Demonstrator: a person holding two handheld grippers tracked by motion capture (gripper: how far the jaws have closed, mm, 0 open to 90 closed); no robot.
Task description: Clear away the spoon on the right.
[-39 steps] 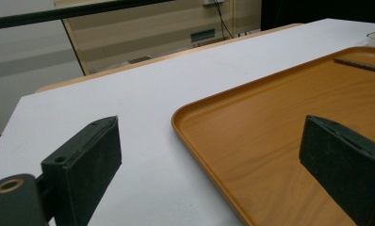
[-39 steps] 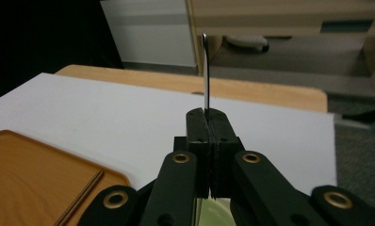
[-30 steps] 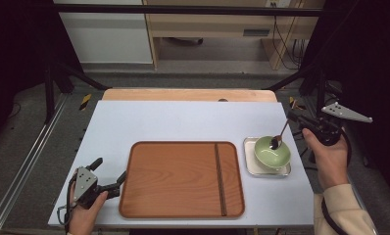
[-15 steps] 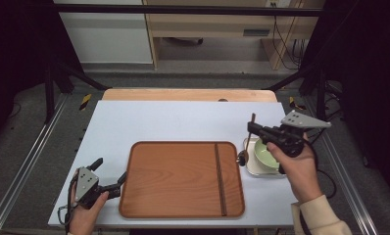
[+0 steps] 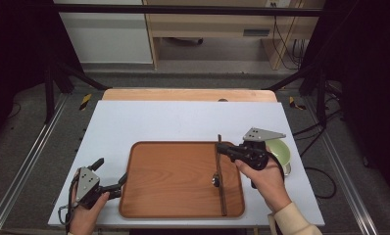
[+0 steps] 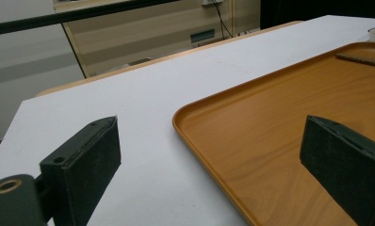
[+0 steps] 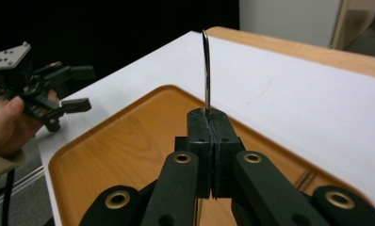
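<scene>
Spoon [image 7: 206, 70] in R gripper [image 7: 209, 117], over tray [image 5: 173, 196]

A warm orange-brown wooden tray [image 5: 173, 181] with faint grain sits on a plain white table [image 5: 183, 120]. At the right, a pale green bowl [image 5: 282, 149]. The black-jawed right gripper [image 7: 209, 127] holds what looks like a silver utensil [image 7: 206, 70].

the right hand-held gripper [image 5: 222, 149] and the hand [image 5: 265, 177] hide much of the green bowl [image 5: 282, 149]; the spoon [image 7: 206, 70] bowl sits unseen below the jaws.
</scene>
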